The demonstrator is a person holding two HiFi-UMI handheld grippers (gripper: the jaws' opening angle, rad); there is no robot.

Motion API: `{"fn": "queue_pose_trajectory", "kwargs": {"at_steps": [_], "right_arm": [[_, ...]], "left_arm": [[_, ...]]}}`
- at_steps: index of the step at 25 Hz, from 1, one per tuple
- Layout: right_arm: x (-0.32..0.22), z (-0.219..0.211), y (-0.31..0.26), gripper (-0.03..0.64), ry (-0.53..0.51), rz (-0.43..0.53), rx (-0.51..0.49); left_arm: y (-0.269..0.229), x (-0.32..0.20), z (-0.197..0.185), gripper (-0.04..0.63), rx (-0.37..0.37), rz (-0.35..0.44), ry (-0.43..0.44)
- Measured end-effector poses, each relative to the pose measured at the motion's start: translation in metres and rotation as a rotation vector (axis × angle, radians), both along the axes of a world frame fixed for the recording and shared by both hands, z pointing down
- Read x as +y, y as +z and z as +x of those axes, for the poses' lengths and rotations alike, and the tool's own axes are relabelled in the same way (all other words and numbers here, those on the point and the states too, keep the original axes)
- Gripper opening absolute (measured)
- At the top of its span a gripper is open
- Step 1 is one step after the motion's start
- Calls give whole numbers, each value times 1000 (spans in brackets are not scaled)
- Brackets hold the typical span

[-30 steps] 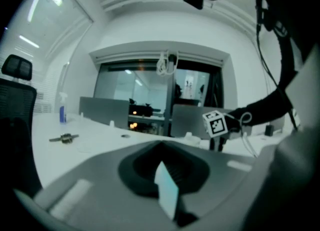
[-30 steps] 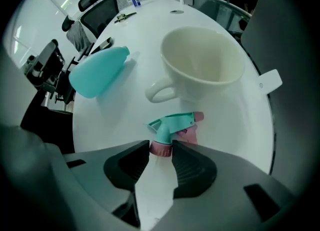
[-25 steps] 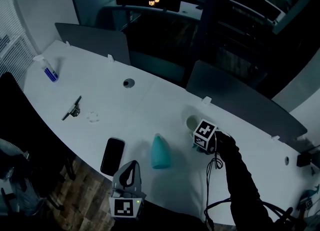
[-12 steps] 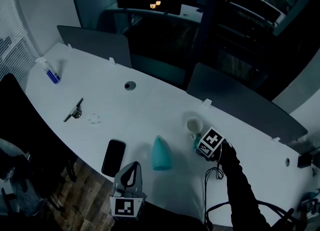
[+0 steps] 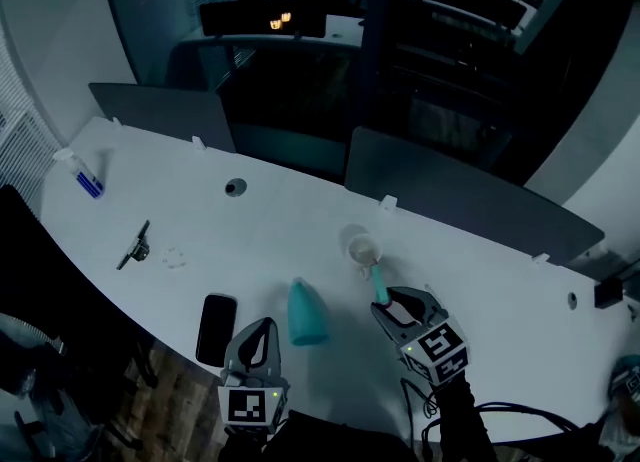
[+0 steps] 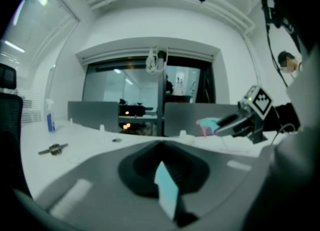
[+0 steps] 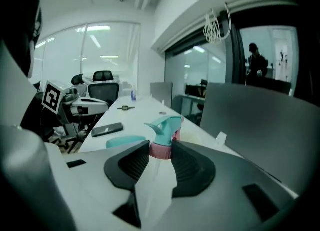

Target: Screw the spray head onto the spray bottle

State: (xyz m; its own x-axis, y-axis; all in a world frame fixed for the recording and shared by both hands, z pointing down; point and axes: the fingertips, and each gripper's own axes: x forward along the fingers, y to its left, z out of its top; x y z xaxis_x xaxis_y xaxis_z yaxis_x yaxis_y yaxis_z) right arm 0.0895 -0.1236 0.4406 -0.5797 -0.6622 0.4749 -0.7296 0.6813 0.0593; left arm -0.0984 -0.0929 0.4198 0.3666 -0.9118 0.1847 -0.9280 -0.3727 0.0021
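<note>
Right claw (image 7: 161, 149): I see it clamped on the spray head (image 7: 165, 127) at the pink collar, with the trigger and nozzle standing clear beyond the fingertips. I judge this grip suits turning the collar.
Left claw (image 5: 256, 335): jaws together with nothing between them, parked low at the near edge of the table (image 5: 300, 220).
Spray bottle (image 5: 305, 312): teal, lying on its side, ahead and to the right of the left claw, left of the right claw, touching neither.
Cup (image 5: 362, 248): just beyond the right claw's fingertips. I rate it a knock risk.
Phone (image 5: 215, 328): just left of the left claw's tip.
Step in hand: head secured, bottle not yet held. I judge the left claw must open, then stand and steady the bottle before threading starts.
</note>
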Motion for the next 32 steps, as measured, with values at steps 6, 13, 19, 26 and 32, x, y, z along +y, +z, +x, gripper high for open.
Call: {"fn": "queue_pose_trajectory", "kwargs": {"at_steps": [6, 13, 19, 26, 32], "right_arm": [[23, -10, -57, 137, 86, 366, -235], [42, -25, -54, 137, 128, 415, -255], [37, -8, -59, 137, 160, 431, -236], [39, -8, -62, 137, 134, 438, -203], [42, -7, -61, 137, 107, 440, -183]], "left_arm": [[-3, -6, 18, 5, -3, 22, 38], [10, -12, 26, 5, 1, -19, 58], [38, -34, 45, 437, 53, -331, 226], [93, -61, 78, 592, 112, -742, 393], [139, -50, 91, 592, -68, -1011, 545]]}}
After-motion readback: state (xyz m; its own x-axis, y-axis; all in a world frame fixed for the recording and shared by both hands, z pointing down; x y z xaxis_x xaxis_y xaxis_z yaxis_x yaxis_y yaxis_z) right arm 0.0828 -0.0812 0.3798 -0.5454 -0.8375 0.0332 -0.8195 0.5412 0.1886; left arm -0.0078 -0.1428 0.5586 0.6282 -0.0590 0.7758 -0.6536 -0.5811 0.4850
